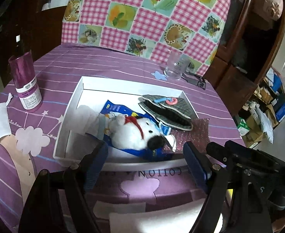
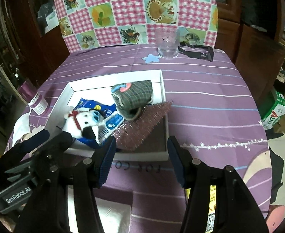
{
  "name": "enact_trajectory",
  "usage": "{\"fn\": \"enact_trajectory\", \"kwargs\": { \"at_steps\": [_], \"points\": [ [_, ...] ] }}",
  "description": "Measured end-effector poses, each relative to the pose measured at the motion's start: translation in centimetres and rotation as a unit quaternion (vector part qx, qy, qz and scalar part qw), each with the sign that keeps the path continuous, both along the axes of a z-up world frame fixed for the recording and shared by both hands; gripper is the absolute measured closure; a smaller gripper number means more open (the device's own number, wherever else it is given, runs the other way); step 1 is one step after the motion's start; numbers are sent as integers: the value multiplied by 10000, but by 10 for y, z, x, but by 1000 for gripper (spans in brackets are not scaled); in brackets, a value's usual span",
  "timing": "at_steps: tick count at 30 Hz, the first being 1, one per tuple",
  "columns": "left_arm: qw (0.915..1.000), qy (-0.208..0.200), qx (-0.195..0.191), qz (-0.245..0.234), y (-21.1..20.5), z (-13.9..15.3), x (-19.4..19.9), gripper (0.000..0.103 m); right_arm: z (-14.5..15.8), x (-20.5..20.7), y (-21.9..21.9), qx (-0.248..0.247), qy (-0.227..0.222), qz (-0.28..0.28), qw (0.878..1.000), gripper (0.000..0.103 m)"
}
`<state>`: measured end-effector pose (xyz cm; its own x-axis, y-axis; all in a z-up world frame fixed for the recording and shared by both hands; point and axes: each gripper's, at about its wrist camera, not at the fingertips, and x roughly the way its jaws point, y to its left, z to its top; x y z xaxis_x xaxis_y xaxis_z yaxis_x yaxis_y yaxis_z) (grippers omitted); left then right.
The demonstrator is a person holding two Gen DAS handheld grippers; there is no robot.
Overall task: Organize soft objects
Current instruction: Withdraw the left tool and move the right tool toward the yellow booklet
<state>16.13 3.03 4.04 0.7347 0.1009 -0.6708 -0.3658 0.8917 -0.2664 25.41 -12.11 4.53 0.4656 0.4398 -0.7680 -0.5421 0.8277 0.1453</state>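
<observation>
With both the left tool (image 1: 145, 155) and right tool (image 2: 141, 151) released, the glittery pink cloth (image 2: 142, 124) overhanging the white box (image 2: 163, 89) could slip out.

Both pictures are round and bent like a fishbowl, with black corners and straight lines curving near the edges. The light is soft and a bit dim, brightest ahead of the jaws on the white box (image 1: 70, 104) and purple tablecloth (image 2: 210, 101), while the room off to both sides is dark. Everything looks a little fuzzy, and a bright white glare shows below the jaws.
</observation>
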Motion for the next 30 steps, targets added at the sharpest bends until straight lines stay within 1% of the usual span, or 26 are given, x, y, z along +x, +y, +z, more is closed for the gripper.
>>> {"fn": "enact_trajectory", "kwargs": {
  "at_steps": [6,9,15,17,19,24,30],
  "points": [
    [9999,19,-47,-142,-11,0,-2,23,0,-5,-14,-80,-52,-132,9999,47],
    [9997,2,-5,-248,-18,1,-4,23,0,-7,-23,-46,-48,-181,9998,47],
    [9984,-29,310,-468,-38,4,-5,23,-2,-11,-39,75,-8,-287,9996,47],
    [9975,-32,435,-555,-45,5,-6,23,-2,-14,-43,147,-44,-299,9994,47],
    [9967,-30,545,-595,-51,5,-7,23,-2,-17,-46,110,-115,-332,9993,47],
    [9947,-55,669,-774,-60,6,-9,23,-4,-21,-57,159,-148,-376,9991,47],
    [9919,56,823,-961,-76,1,-6,23,-2,-28,-76,245,-244,-526,9980,47]
  ]
}}
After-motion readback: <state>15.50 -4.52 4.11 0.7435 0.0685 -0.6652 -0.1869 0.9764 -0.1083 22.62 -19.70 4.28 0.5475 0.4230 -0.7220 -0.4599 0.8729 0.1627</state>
